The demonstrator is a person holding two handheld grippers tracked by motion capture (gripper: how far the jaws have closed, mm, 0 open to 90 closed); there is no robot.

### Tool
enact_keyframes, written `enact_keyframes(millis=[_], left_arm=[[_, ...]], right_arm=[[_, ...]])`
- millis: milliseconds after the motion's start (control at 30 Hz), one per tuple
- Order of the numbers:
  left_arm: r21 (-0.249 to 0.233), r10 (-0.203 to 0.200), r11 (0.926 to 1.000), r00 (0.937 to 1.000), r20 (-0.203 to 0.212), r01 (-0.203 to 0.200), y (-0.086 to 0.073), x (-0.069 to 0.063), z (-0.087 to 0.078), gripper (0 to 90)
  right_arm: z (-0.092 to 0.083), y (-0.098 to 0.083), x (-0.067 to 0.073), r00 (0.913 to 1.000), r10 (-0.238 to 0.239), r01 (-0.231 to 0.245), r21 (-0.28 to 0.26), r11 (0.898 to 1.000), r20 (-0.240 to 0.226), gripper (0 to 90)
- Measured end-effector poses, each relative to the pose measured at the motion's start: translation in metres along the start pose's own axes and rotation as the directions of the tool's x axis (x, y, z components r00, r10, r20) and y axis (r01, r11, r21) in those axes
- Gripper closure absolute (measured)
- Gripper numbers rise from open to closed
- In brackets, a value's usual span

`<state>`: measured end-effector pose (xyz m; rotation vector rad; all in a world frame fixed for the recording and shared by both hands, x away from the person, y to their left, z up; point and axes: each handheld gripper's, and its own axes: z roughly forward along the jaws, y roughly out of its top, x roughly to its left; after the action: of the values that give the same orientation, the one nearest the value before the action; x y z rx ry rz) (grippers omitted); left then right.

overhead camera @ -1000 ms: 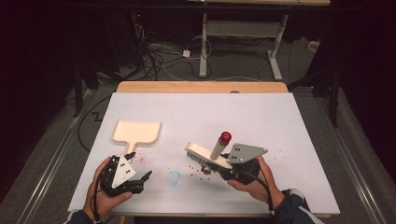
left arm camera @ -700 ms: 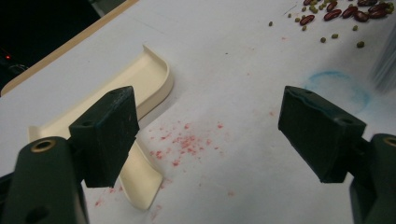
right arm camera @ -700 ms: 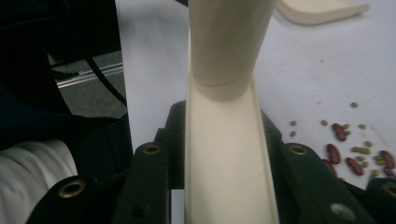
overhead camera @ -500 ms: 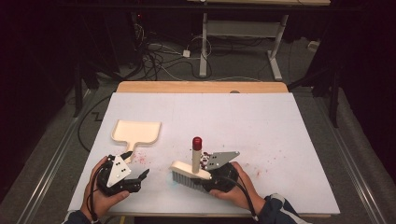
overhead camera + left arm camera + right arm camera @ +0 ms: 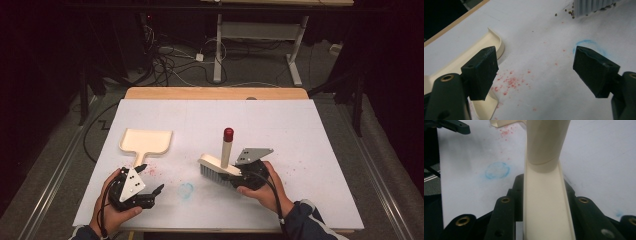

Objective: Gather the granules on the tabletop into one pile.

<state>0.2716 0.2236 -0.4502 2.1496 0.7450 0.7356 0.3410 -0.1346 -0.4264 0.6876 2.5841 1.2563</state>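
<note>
The cream plastic hand brush with grey bristles and a red-capped handle (image 5: pixel 220 162) stands bristles-down on the white table sheet (image 5: pixel 300 130), pinched between the 2 jaws of the right gripper (image 5: pixel 240 172). The left gripper (image 5: pixel 150 180), jaws spread with nothing between them, sits just beside the cream plastic dustpan (image 5: pixel 146 142), near red specks (image 5: pixel 509 82) and a blue chalk ring (image 5: pixel 186 190).

The left gripper (image 5: pixel 536 72) hangs with its jaws wide apart over the white worktop (image 5: pixel 544 22). A cream dustpan (image 5: pixel 486 50) lies beside red specks (image 5: pixel 509 81). Brush bristles (image 5: pixel 591 5) touch brown crumbs (image 5: pixel 569 12) beyond a blue ring mark (image 5: pixel 586 43).
</note>
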Motion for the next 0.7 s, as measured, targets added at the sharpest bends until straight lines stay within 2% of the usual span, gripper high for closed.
enact_keyframes(millis=[133,200,300,367,433,467,500,567,633,700], left_arm=[[0.003,0.003,1.0000,1.0000,-0.006,-0.003,0.000,0.000,-0.002,19.3],[0.003,0.006,1.0000,1.0000,-0.008,-0.006,0.000,-0.001,-0.002,19.3],[0.008,0.007,0.9999,1.0000,-0.006,-0.007,-0.001,-0.002,-0.001,19.3],[0.008,0.011,0.9999,0.9999,-0.006,-0.011,0.000,-0.002,-0.001,19.3],[0.011,0.019,0.9998,0.9998,-0.009,-0.019,0.000,-0.003,0.000,19.3],[0.010,0.021,0.9997,0.9997,-0.012,-0.021,0.001,-0.003,0.000,19.3],[0.012,0.022,0.9997,0.9997,-0.011,-0.022,0.001,-0.003,0.001,19.3],[0.012,0.022,0.9997,0.9997,-0.010,-0.021,0.003,-0.004,0.002,19.2],[0.011,0.022,0.9997,0.9997,-0.007,-0.022,0.004,-0.005,0.004,19.3],[0.018,0.032,0.9993,0.9995,-0.009,-0.032,0.005,-0.007,0.005,19.3]], right_arm=[[-0.029,-0.002,0.000,0.9978,-0.025,0.027,-0.026,0.999,0.061,67.6],[-0.045,-0.007,0.001,0.9929,-0.032,0.036,-0.033,0.999,0.114,67.6],[-0.066,-0.019,0.000,0.9893,-0.016,0.023,-0.043,0.999,0.145,67.6],[-0.080,-0.028,0.000,0.9795,-0.016,0.024,-0.038,0.999,0.201,67.6],[-0.090,-0.038,0.000,0.9618,-0.013,0.025,-0.040,0.999,0.273,67.6],[-0.093,-0.044,0.000,0.9482,0.000,0.018,-0.052,0.998,0.318,67.6],[-0.093,-0.049,-0.001,0.9309,0.014,0.009,-0.063,0.998,0.365,67.6],[-0.089,-0.056,-0.005,0.8995,0.050,-0.026,-0.062,0.998,0.434,67.6],[-0.079,-0.059,-0.009,0.8713,0.088,-0.066,-0.061,0.996,0.483,67.5],[-0.067,-0.060,-0.012,0.8521,0.120,-0.109,-0.051,0.993,0.510,67.6]])
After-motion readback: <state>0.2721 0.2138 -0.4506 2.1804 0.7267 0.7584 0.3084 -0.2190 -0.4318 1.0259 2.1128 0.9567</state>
